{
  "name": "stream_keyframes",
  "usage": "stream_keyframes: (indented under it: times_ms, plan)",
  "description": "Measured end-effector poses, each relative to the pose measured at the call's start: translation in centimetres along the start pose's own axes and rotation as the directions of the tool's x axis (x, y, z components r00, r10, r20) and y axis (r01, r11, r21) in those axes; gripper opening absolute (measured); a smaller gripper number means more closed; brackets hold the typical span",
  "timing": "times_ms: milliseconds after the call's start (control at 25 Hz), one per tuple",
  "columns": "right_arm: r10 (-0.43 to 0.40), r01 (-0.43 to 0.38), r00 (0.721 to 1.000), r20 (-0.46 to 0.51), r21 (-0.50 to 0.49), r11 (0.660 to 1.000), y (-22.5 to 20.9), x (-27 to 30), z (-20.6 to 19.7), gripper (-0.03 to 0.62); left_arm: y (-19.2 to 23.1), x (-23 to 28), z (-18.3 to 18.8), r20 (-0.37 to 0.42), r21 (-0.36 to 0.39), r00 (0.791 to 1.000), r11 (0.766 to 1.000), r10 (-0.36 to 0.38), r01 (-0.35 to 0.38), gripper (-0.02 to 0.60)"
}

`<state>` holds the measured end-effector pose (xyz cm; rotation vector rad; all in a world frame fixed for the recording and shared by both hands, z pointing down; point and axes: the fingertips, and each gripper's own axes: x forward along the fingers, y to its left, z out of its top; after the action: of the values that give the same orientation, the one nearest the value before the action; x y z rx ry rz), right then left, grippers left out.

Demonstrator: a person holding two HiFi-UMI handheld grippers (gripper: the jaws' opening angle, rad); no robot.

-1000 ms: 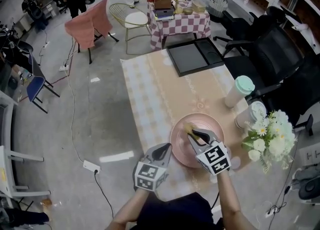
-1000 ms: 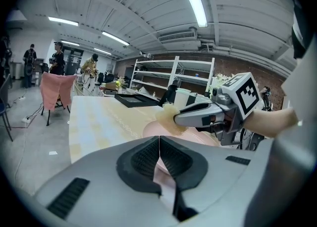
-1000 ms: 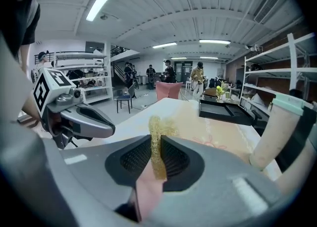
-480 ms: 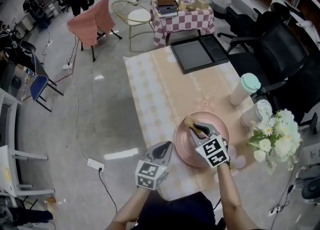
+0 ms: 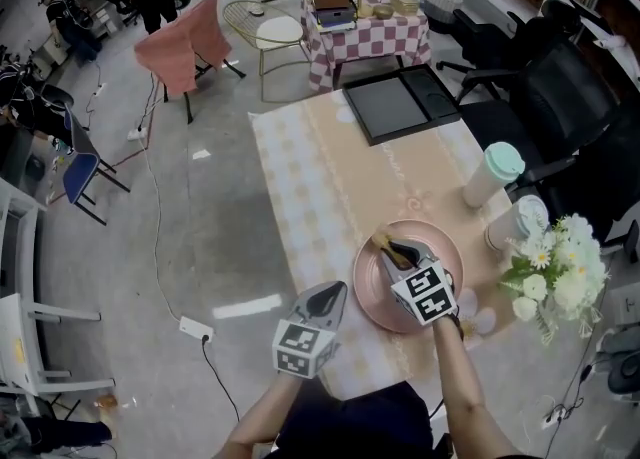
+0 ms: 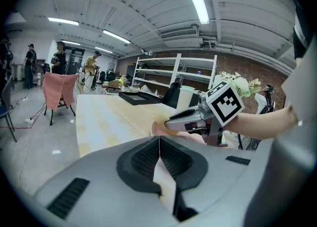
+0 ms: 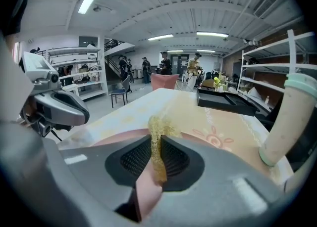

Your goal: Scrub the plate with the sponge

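Observation:
A pink plate [image 5: 435,247] lies on the beige tablecloth near the table's front edge. My right gripper [image 5: 392,248] is over the plate's left part, shut on a yellow sponge [image 5: 380,241] that pokes out past its tips onto the plate. In the right gripper view the sponge [image 7: 159,124] is pinched between the jaws, with the plate [image 7: 111,139] under it. My left gripper [image 5: 330,293] hovers at the table's front left, just left of the plate, jaws closed with nothing in them. The left gripper view shows the plate [image 6: 161,128] and the right gripper [image 6: 171,120] ahead.
A mint-lidded cup [image 5: 491,174] and a white container [image 5: 516,223] stand right of the plate, with white flowers [image 5: 560,272] beside them. A black tray [image 5: 400,102] lies at the far end. Office chairs [image 5: 560,97] crowd the right side; the table's left edge drops to the floor.
The right gripper with the sponge has slid a little toward the plate's far left side. The left gripper has hardly moved.

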<state>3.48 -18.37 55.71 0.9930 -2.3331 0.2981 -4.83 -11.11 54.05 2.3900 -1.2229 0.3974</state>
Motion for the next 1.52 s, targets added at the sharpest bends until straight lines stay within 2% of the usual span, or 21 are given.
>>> stream_keyframes:
  times_ms: [160, 1120, 1520]
  plan:
    - [-0.003, 0.003, 1.0, 0.003, 0.03, 1.0, -0.4, 0.5, -0.1, 0.058, 0.0, 0.0, -0.2, 0.008, -0.005, 1.0, 1.0, -0.003, 0.003, 0.012]
    - [0.079, -0.083, 0.993, -0.088, -0.045, 0.996, 1.3, 1.6, -1.0, 0.058, -0.6, -0.4, -0.8, -0.002, -0.006, 1.0, 1.0, -0.018, 0.018, 0.012]
    - [0.081, -0.104, 0.988, -0.135, -0.169, 0.98, 2.3, 1.8, -1.4, 0.058, -0.7, -0.5, -1.1, 0.0, -0.013, 1.0, 1.0, -0.021, 0.021, 0.012]
